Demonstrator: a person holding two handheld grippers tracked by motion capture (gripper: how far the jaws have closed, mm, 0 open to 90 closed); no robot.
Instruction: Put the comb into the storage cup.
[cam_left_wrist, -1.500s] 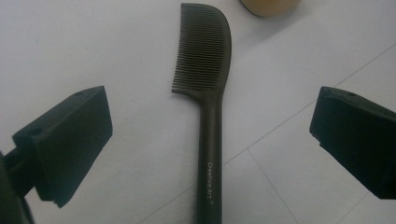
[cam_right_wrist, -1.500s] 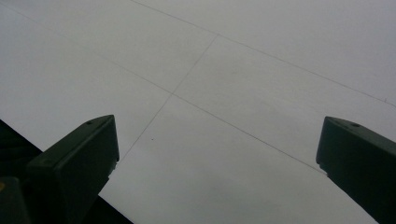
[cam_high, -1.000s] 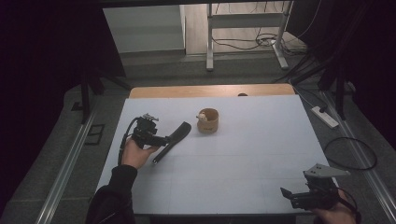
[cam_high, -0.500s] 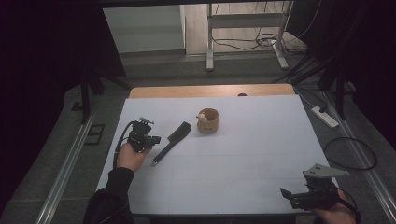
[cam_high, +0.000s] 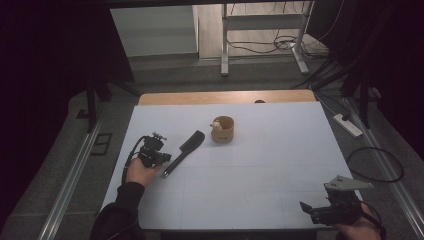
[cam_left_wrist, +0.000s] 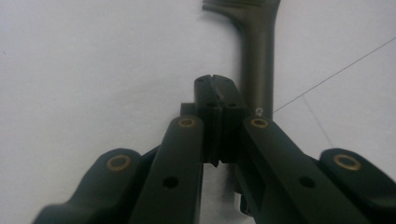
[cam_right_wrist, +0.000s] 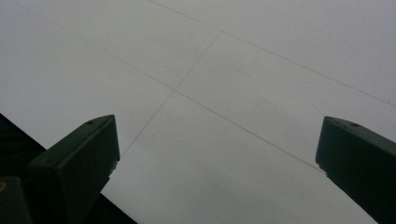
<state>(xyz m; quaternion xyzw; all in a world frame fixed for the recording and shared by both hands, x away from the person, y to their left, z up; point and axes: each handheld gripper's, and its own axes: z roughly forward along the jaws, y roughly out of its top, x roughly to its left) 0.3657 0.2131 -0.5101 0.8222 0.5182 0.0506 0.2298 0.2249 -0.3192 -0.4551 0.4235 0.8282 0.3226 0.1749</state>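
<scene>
**Black brush lies free beside the closed left gripper**

The long black plastic brush (cam_high: 183, 152) lies flat on the white surface (cam_high: 250, 170), slanting toward the small round wooden cup (cam_high: 223, 129), which stands just beyond its broad end. The left gripper (cam_high: 159, 157) sits just beside the brush's handle end, on the side away from the cup; its fingers (cam_left_wrist: 208, 109) are pressed together, holding nothing. The right gripper (cam_high: 305, 207) hovers well apart from the brush, near the surface's front corner, its fingers (cam_right_wrist: 79, 154) spread wide.
</scene>
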